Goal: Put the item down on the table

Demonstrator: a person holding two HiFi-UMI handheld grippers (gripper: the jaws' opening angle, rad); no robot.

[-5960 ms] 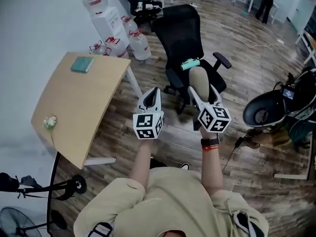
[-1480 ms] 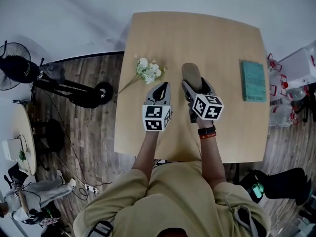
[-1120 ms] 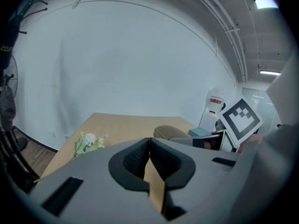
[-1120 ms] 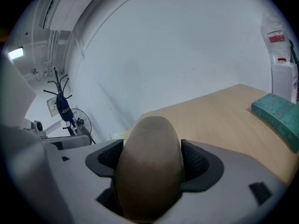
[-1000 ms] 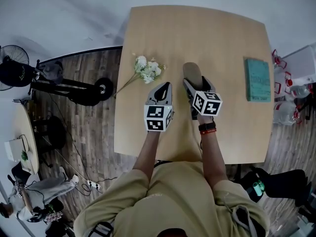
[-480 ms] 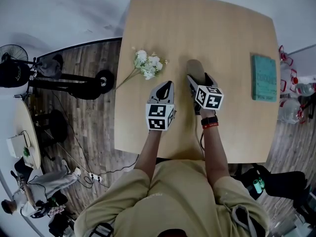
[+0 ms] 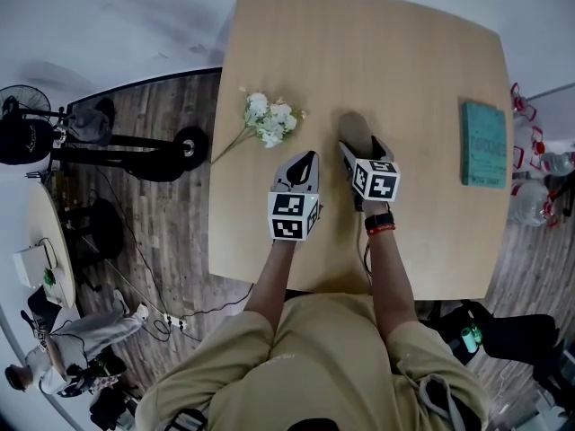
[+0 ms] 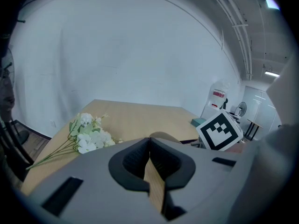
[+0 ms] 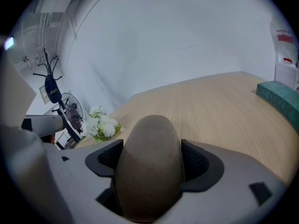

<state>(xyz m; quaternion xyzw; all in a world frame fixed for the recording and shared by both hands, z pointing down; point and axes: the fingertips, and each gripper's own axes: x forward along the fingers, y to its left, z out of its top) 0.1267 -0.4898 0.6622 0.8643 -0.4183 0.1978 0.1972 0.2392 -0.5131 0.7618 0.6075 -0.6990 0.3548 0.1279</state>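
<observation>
My right gripper is shut on a smooth brown oval item, shaped like a stone or potato, over the middle of the light wooden table. In the right gripper view the brown item fills the gap between the jaws and sticks out past them. I cannot tell if it touches the tabletop. My left gripper hovers just left of it, shut with nothing between its jaws.
A sprig of white flowers lies near the table's left edge, close to the left gripper. A teal book rests by the right edge. A fan and stand are on the floor at left; water bottles at right.
Six seconds ago I faced a chair, away from the table. Over the last second and a half both grippers have stayed over the table's middle, the right one sinking slightly with the item.
</observation>
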